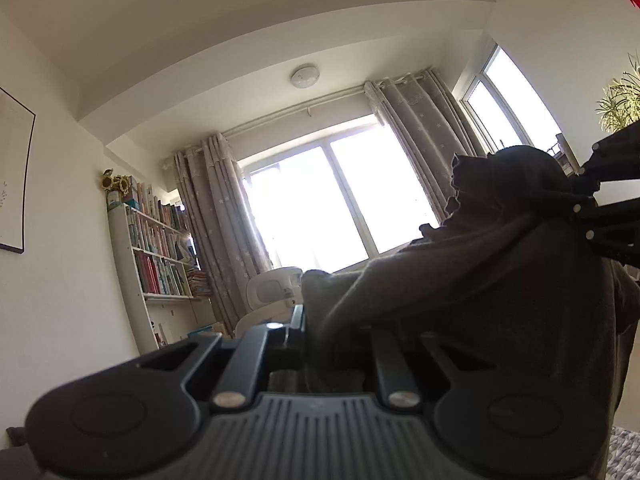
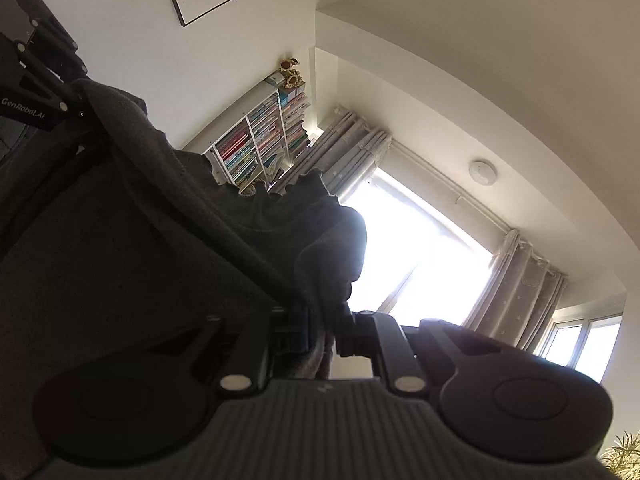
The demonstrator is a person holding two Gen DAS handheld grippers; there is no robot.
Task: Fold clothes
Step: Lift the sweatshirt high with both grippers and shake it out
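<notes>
The dark garment (image 1: 500, 272) hangs in the air, pinched by 2 grippers: the left gripper (image 1: 316, 332) and the right gripper (image 2: 320, 328), each clamped on cloth. Keep both grips level and the held edge taut, then lower evenly.

Dark grey frilled-edge garment (image 1: 500, 264) hangs stretched, held aloft.

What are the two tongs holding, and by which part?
Both the left tongs and right tongs pinch the dark garment by bunched fabric near its scalloped edge.
</notes>
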